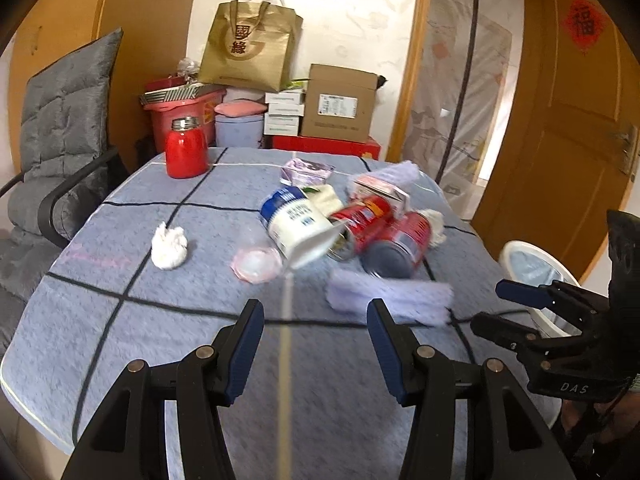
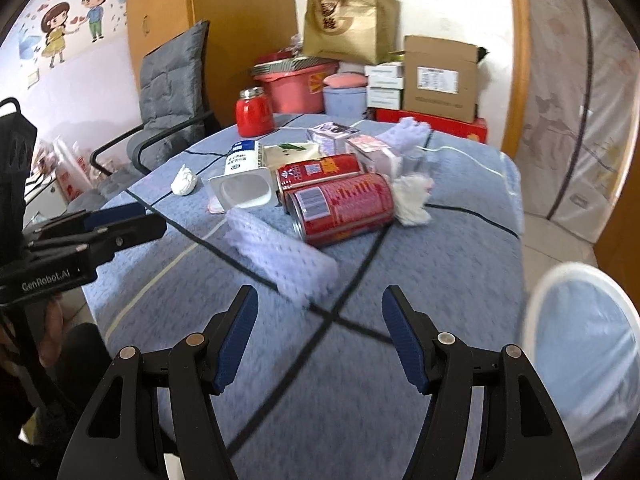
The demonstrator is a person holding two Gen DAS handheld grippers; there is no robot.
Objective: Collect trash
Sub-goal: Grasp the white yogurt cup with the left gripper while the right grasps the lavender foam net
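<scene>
I hold both grippers spread wide and empty above the near edge of the bench point(image 2: 460, 248): left gripper point(image 1: 316, 338), right gripper point(image 2: 320, 324). Just ahead lies a lilac foam net sleeve point(image 2: 280, 252). Beyond it two red cans point(image 2: 340, 208) lie tipped beside a white yogurt cup point(image 2: 244, 184), with crumpled tissue point(image 1: 169, 247) apart to the left. A red jar point(image 1: 186, 148) stands upright at the far edge.
</scene>
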